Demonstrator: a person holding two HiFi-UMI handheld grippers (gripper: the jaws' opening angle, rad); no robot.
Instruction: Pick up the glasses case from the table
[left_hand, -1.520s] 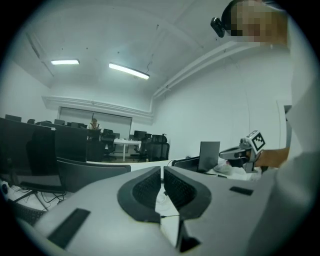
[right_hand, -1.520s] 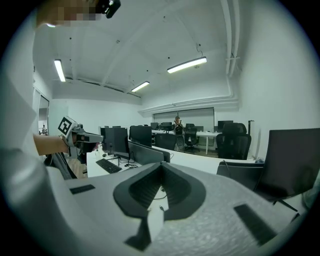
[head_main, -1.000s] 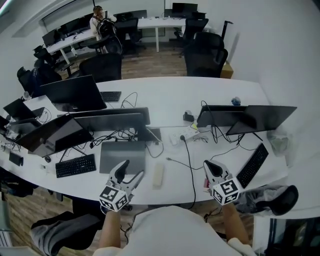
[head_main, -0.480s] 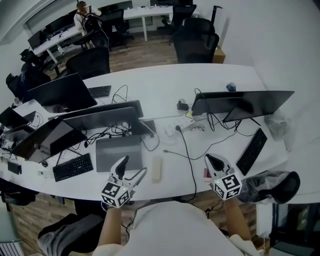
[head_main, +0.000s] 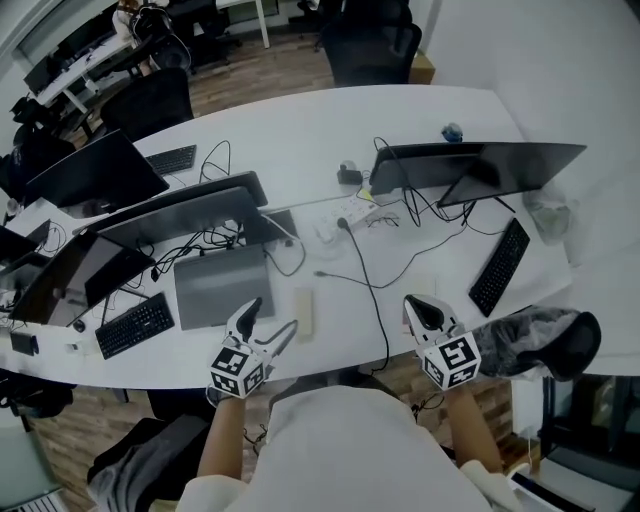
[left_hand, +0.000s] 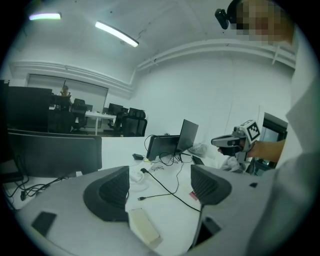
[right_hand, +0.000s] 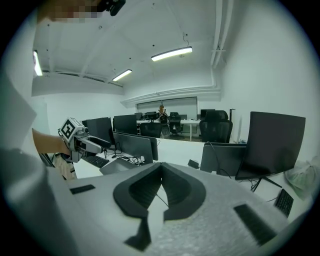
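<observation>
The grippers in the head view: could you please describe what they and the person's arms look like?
Both the left gripper and right gripper are pale grey bodies with dark, ribbed inner pads, each carrying a cube of black-and-white square markers. The person wears a pale top, with the forearms bare.

The glasses case (head_main: 304, 311) is a pale cream oblong with rounded ends, apparently closed. It lies flat on the white table (head_main: 300, 125), near the front edge, its length pointing away from that edge.
</observation>
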